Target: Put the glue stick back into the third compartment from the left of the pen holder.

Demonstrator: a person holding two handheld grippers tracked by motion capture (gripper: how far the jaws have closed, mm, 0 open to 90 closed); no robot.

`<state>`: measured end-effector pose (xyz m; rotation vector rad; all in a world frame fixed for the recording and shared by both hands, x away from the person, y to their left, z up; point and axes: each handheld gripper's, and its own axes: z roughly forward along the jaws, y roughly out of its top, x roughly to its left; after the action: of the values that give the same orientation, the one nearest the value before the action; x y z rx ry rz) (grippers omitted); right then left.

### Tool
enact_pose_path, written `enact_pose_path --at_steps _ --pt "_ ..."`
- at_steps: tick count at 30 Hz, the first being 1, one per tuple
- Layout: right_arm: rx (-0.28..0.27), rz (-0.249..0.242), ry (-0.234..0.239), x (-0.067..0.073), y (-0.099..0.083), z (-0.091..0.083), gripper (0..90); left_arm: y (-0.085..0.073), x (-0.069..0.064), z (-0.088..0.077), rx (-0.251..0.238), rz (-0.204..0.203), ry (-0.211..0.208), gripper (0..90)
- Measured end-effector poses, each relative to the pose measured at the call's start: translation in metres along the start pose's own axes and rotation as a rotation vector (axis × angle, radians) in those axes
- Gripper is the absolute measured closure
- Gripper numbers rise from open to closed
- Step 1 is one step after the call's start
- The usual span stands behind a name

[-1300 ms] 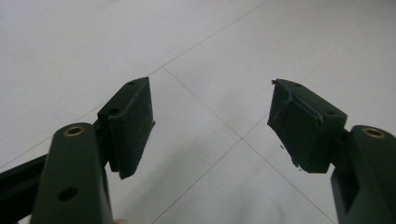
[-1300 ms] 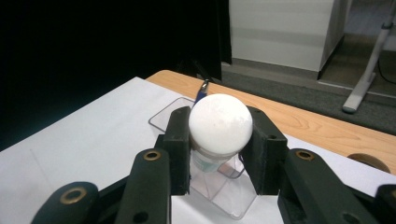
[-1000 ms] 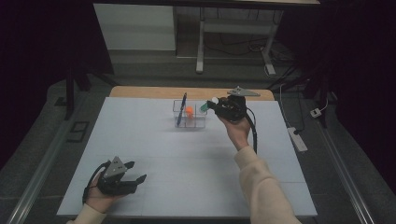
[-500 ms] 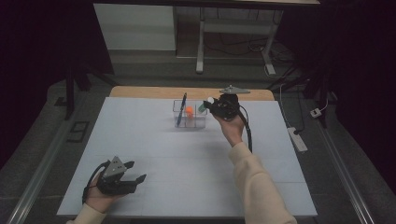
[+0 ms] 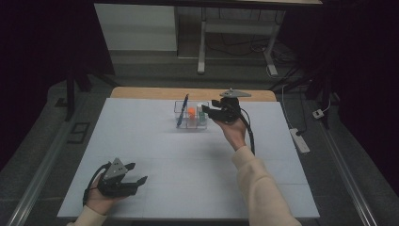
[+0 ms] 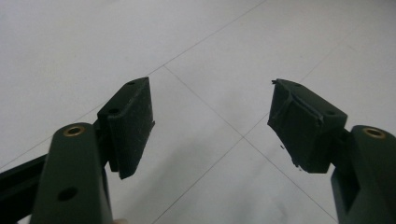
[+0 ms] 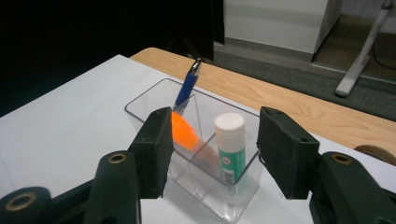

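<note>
Jaws on the right gripper (image 7: 212,154) just popped open, glue stick (image 7: 230,144) dropped upright in the clear organizer (image 7: 154,100), left gripper (image 5: 129,181) idling open, so backing off without bumping it looks next

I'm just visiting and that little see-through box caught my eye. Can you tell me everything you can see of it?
The clear box looks like transparent plastic, open-topped, split by thin walls into compartments. It stands upright on the white table near the far wooden edge. A blue pen leans out of one compartment, an orange thing lies in the next, and a white-capped glue stick stands in another. The right gripper's open jaws flank it without pressing.
</note>
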<state>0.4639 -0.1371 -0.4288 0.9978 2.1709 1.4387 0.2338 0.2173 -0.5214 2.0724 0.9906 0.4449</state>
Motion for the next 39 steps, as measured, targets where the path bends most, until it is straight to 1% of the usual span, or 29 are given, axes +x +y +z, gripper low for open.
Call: enact_pose_path --at_steps 4,6,11,16,19,26,33,39 --pt "-0.002 -0.005 0.028 0.0 -0.004 -0.008 43.4 0.0 0.0 0.0 0.003 0.001 0.001 30.3" --pt "-0.004 -0.005 0.032 0.0 -0.008 -0.013 43.2 0.0 0.0 0.0 0.0 -0.001 0.001 30.3" --pt "0.005 0.002 0.054 -0.001 -0.024 -0.025 43.2 0.0 0.0 0.001 0.002 -0.002 0.0 30.3" --pt "0.029 -0.023 0.062 -0.002 -0.04 -0.038 43.2 0.0 -0.001 0.001 0.008 0.004 -0.001 30.3" --pt "0.036 -0.028 0.071 -0.002 -0.049 -0.047 43.2 0.0 -0.001 0.002 0.008 0.003 0.001 30.3" --pt "0.05 -0.038 0.076 -0.001 -0.062 -0.067 43.2 0.0 0.0 0.002 0.011 0.001 0.003 30.3" --pt "0.048 -0.044 0.088 0.005 -0.075 -0.088 43.1 0.0 0.0 0.003 0.014 -0.001 0.001 30.2" --pt "0.064 -0.076 0.103 0.013 -0.09 -0.111 43.1 0.0 0.0 0.004 0.016 0.0 0.001 30.1"
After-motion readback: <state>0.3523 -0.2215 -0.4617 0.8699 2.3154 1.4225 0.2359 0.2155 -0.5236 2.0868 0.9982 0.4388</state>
